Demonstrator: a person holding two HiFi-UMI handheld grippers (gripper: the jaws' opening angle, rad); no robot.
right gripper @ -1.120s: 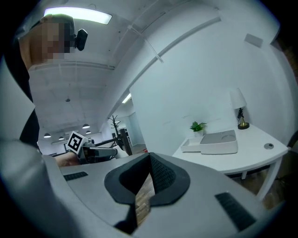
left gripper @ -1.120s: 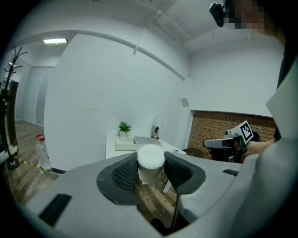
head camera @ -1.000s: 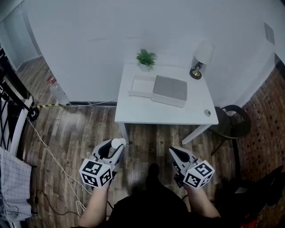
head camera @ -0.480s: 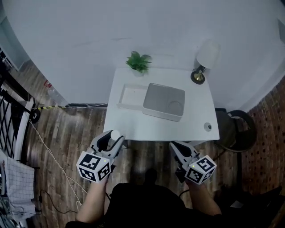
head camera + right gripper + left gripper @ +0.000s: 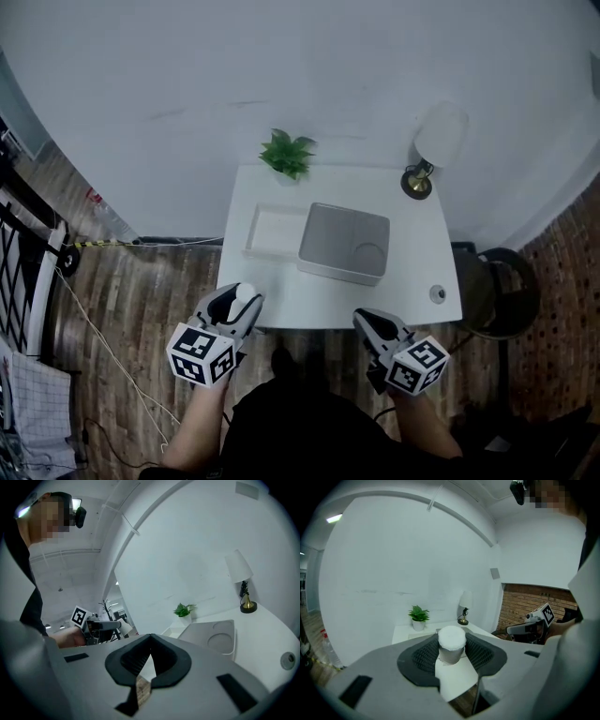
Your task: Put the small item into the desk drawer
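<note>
Head view: left gripper [image 5: 246,305] clamps small white cylinder [image 5: 247,292] near white counter's [image 5: 412,272] front edge; right gripper [image 5: 367,322] closed, empty, presumably free for the drawer.

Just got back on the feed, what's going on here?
A person stands before the white desk, a gripper in each hand. The left gripper is shut on a small white cylinder near the desk's front edge. The right gripper is shut and empty. The cylinder is not yet put away.
</note>
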